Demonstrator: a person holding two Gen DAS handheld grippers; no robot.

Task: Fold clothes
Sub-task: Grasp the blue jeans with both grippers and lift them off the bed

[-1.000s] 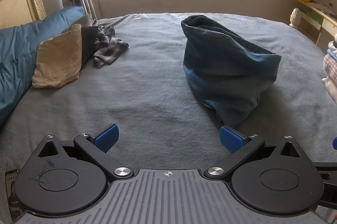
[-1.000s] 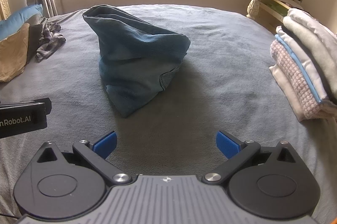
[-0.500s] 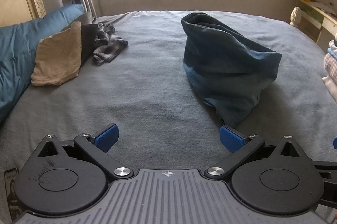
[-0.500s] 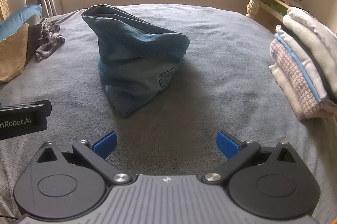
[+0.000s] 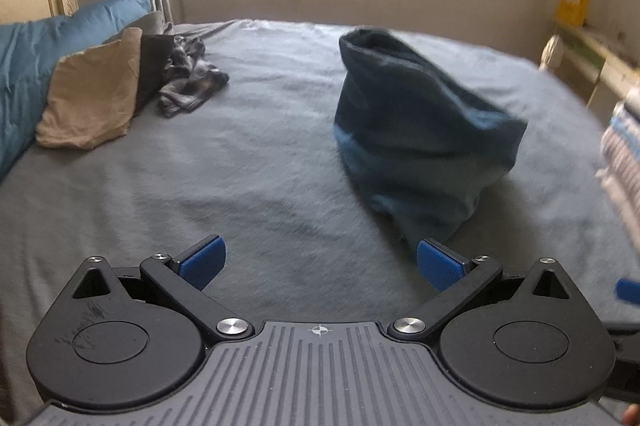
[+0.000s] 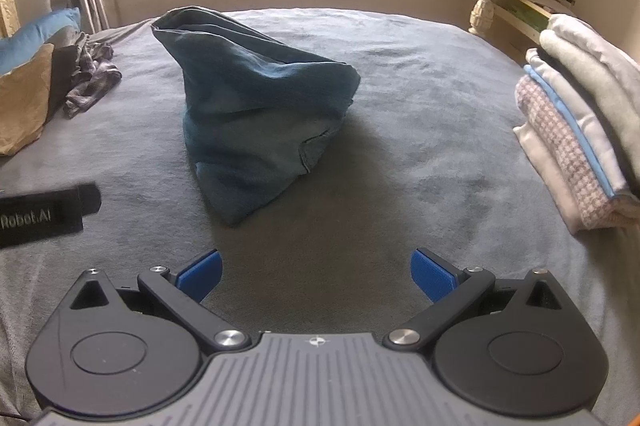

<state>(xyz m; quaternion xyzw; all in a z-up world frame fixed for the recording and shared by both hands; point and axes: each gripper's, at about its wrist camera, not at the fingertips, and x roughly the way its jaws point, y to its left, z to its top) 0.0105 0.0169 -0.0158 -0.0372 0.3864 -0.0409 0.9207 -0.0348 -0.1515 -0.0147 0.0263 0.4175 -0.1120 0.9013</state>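
Both tongs are spread wide and pinch nothing: the left tongs (image 5: pixel 320 260) and the right tongs (image 6: pixel 316 268) hang low over the grey bed (image 6: pixel 420 105), side by side at its near edge, fingers pointed toward the dark blue garment (image 6: pixel 260 113) that serves here as the landmark. That garment sits near the middle of the bed as a slumped heap, wide at the far end and tapering to a point nearest the tongs, with a seamed opening showing on its right flank; it is bunched, not flat, so by my reading it is not lying folded as the task wants. To its right, near the bed's edge, a stack of folded clothes (image 6: pixel 576 133) lies squared up, probably kept there so finished pieces stay out of the working area. Well to the garment's left lie a tan cloth (image 5: pixel 90 97), a plaid garment (image 5: pixel 188 85) in a crumple and a blue pillow (image 5: pixel 24 81). Open bed surrounds the heap on every side, widest in front of it and on its left, which leaves room to spread it out. Wide-spread fingers suit taking a loose edge; the near point and the right flank look the easiest to reach, though the heap's far side is hidden
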